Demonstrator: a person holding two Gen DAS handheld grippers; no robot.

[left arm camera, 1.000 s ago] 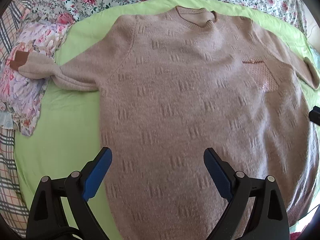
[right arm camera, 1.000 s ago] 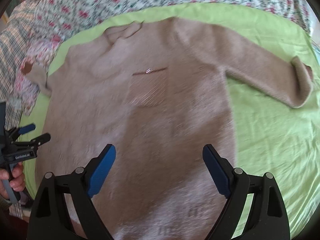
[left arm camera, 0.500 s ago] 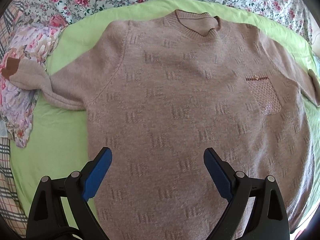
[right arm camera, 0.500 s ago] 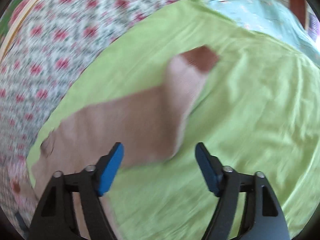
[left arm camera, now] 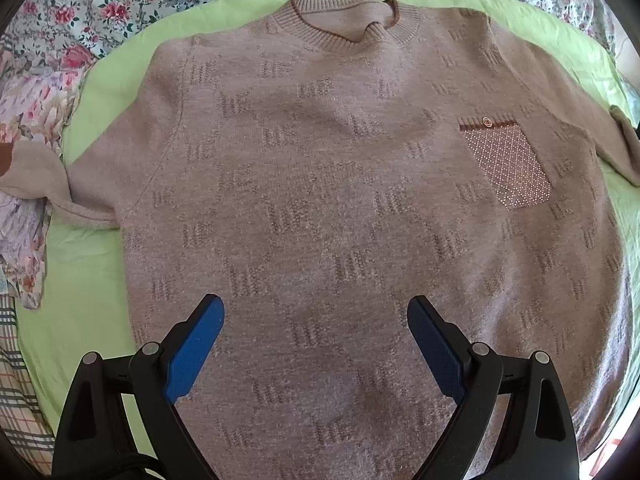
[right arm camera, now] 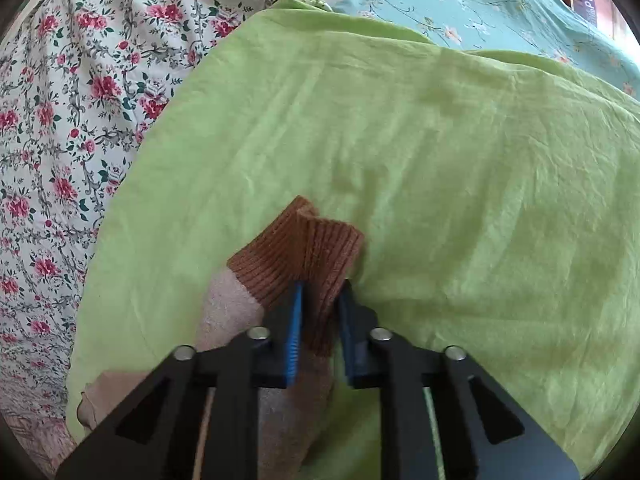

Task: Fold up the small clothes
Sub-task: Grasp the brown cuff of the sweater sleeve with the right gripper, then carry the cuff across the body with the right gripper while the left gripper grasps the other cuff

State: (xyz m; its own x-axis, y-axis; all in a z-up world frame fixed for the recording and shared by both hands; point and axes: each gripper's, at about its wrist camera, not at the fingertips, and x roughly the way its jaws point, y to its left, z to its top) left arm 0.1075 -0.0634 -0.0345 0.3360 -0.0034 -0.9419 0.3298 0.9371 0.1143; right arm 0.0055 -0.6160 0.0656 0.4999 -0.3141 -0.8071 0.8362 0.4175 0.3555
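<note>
Right tongs (right arm camera: 320,292), wide apart before, have just pinched sweater's brown cuff (right arm camera: 316,248); left tongs (left arm camera: 316,320) gape empty.

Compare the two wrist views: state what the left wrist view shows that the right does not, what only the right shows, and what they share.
Only the left wrist view shows the sweater's body, collar and chest pocket, with the left gripper open above it. Only the right wrist view shows the right gripper shut on the brown cuff, plus a teal flowered cloth. Both show the green sheet and the rose-print bedcover.
</note>
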